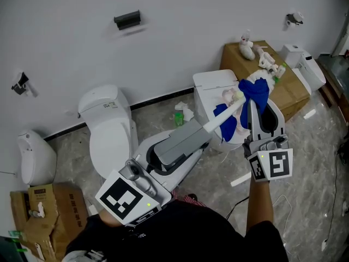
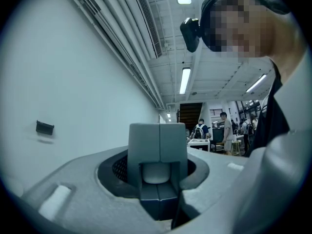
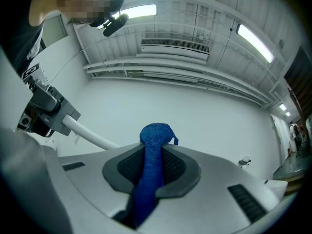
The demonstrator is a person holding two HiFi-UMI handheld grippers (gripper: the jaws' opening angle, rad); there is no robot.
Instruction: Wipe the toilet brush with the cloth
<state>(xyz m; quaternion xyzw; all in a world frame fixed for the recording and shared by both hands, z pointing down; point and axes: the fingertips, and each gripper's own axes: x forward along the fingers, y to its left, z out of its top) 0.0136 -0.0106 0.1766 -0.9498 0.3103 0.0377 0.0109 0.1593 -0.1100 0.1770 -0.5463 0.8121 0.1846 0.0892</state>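
1. Jaws of the left gripper (image 2: 158, 179) are squeezing the grey handle of the toilet brush (image 1: 223, 116).
2. The brush's white stick is reaching up and to the right in the head view, out over the white toilet (image 1: 210, 86).
3. The right gripper (image 3: 151, 174) is pinching the blue cloth (image 1: 256, 91) tight between its jaws, and a little bump of cloth is poking out past the tips.
4. The cloth is lying over the far end of the stick, and blue is hanging down on both sides of it.
5. The white toilet's edge is sitting close under the brush and cloth. A brown box (image 1: 289, 89) is standing just beside it on the right, and the wall (image 1: 180, 26) is close behind.
6. A round toilet (image 1: 109, 130) is standing to the left, with only a small gap between the two toilets.
7. The floor (image 1: 305, 162) on the near right is giving the most open room, with a thin cable (image 1: 283, 201) lying on it.
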